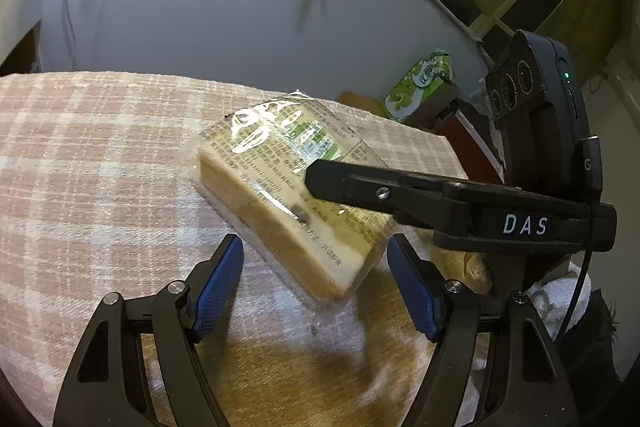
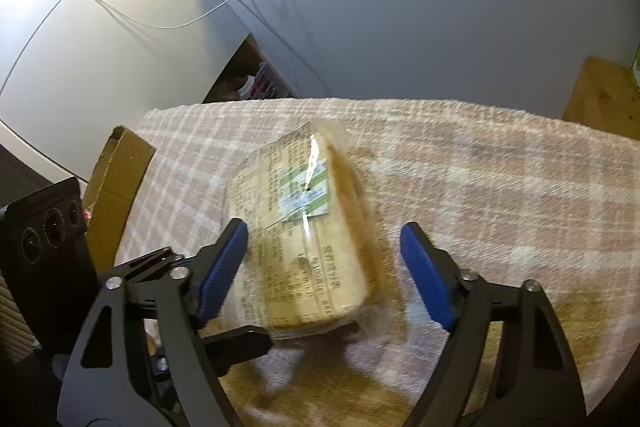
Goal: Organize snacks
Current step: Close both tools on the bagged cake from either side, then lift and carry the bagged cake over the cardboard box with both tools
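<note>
While the wrapped cake block [image 1: 288,203] lies flat on the checked cloth [image 1: 100,155], both grippers flank it with jaws wide and pads clear of the wrapper. The left gripper [image 1: 316,283] straddles its near end. The right gripper [image 2: 324,271] straddles the block, one finger [image 1: 360,187] crossing above it. A green carton [image 1: 420,83] stands far right.

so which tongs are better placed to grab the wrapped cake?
Right, probably. The right tongs already straddle the wrapped cake, open, one blue pad on each long side. The left tongs only frame its near corner, with the pack lying askew, so they would need to advance and realign.
</note>
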`<state>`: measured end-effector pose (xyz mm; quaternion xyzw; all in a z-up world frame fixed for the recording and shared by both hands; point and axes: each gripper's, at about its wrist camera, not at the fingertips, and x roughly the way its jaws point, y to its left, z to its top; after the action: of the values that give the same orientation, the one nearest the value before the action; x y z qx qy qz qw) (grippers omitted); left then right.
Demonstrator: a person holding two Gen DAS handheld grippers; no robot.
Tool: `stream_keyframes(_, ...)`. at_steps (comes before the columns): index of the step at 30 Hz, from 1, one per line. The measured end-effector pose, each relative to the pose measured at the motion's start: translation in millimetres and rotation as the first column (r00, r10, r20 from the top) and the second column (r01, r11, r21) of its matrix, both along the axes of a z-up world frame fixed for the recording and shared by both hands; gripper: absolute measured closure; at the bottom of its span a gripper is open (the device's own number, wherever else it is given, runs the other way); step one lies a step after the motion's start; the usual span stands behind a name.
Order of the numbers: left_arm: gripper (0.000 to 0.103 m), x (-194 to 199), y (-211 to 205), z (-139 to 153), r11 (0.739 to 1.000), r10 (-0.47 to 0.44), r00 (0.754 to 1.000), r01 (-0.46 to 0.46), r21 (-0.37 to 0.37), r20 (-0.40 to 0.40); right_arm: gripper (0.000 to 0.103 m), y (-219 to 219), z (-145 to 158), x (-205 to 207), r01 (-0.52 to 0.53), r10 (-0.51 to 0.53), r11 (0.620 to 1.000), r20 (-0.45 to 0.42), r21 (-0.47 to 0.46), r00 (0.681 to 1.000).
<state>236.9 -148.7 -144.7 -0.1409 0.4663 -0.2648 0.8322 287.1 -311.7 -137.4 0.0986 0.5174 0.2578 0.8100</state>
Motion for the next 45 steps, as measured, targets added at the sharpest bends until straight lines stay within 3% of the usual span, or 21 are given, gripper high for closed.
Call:
stream_keyframes(4,0.037,0,-7,3,1.0,-0.016,1.0,0.016,0.009,0.015,0.033,4,0,-4,-0.007,0.007,1.0,-0.004,0.003,1.0)
stream_keyframes(9,0.038,-5,-8,6,1.0,-0.022,0.999,0.022,0.019,0.028,0.037,4,1,-7,0.002,-0.002,1.0,-0.013,0.009,1.0)
stream_keyframes(18,0.039,-21,5,23,0.999,-0.013,0.998,0.011,0.032,0.068,0.038,14,15,-21,-0.001,0.001,1.0,-0.004,0.027,1.0)
stream_keyframes(30,0.039,-60,31,59,0.995,0.015,0.986,-0.03,0.094,0.164,0.038,49,58,-53,-0.052,0.05,0.998,0.066,0.04,0.997)
stream_keyframes(45,0.039,-97,81,86,0.991,0.08,0.968,-0.103,0.088,0.236,0.038,107,89,-80,-0.119,0.113,0.992,0.115,0.047,0.987)
